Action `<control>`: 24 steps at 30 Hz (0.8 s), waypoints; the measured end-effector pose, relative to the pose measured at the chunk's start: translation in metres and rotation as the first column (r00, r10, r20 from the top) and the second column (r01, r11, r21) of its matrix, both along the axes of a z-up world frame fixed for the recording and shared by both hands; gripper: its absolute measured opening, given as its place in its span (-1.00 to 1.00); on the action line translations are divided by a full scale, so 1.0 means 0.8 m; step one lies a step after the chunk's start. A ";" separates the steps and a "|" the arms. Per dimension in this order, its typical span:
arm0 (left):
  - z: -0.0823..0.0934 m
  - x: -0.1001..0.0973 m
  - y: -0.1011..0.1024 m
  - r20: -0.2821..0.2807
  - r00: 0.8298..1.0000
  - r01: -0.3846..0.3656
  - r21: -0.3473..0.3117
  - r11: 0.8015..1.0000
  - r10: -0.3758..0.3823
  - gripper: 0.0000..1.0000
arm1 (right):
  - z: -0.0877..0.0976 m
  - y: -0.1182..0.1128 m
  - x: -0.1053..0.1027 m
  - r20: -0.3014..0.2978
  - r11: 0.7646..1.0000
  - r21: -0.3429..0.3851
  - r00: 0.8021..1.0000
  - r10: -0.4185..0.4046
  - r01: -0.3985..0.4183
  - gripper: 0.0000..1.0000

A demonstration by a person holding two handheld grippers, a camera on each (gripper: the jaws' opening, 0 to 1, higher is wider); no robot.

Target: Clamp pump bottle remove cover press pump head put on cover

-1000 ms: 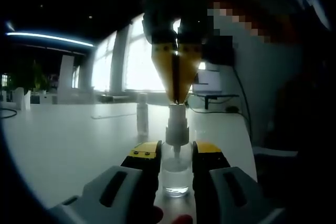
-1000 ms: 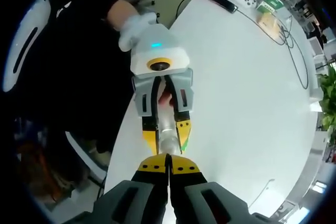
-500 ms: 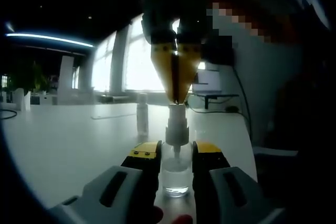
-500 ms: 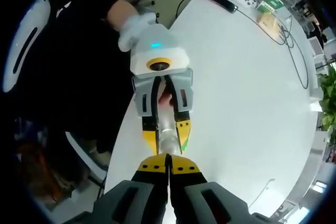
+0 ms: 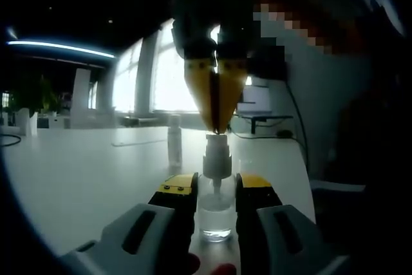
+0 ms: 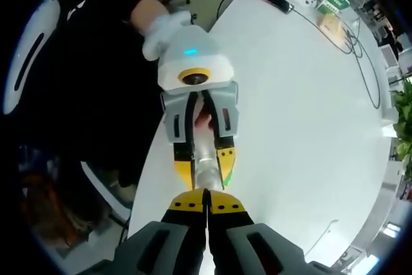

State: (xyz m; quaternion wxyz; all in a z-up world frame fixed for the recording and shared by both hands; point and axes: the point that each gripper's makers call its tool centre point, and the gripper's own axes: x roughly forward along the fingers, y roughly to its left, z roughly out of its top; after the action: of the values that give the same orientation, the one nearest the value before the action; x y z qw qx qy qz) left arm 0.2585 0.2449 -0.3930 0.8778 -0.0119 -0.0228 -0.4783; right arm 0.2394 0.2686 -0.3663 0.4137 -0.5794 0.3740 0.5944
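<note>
Left gripper view: the left gripper (image 5: 215, 201), at lower centre, is clamped on the clear pump bottle (image 5: 215, 214), which stands upright on the white bench (image 5: 84, 172). The right gripper (image 5: 216, 127) enters from the top, jaws pressed together, tips touching the pump head (image 5: 217, 156). A second small bottle (image 5: 174, 140) stands farther back, left of centre.

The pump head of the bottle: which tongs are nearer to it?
Right. The right tongs, shut, hang directly over the pump head; the left tongs clamp the bottle below it.
</note>
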 end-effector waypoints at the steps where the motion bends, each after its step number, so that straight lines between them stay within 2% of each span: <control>1: 0.000 0.000 0.000 0.000 1.000 0.000 0.000 1.000 0.000 -0.71 | 0.000 0.000 0.000 -0.001 1.000 -0.005 1.000 0.001 -0.001 -1.00; 11: -0.001 0.000 0.000 0.003 1.000 0.001 0.001 1.000 -0.001 -0.71 | 0.006 -0.001 0.000 -0.008 1.000 0.022 1.000 -0.005 0.005 -1.00; 24: -0.002 0.002 0.002 0.004 1.000 0.002 0.002 1.000 -0.002 -0.71 | 0.007 0.000 0.000 0.010 1.000 0.005 1.000 0.010 -0.010 -1.00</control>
State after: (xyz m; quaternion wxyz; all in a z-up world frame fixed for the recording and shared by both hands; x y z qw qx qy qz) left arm 0.2601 0.2462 -0.3942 0.8774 -0.0100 -0.0242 -0.4790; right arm 0.2391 0.2685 -0.3609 0.4140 -0.5834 0.3672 0.5945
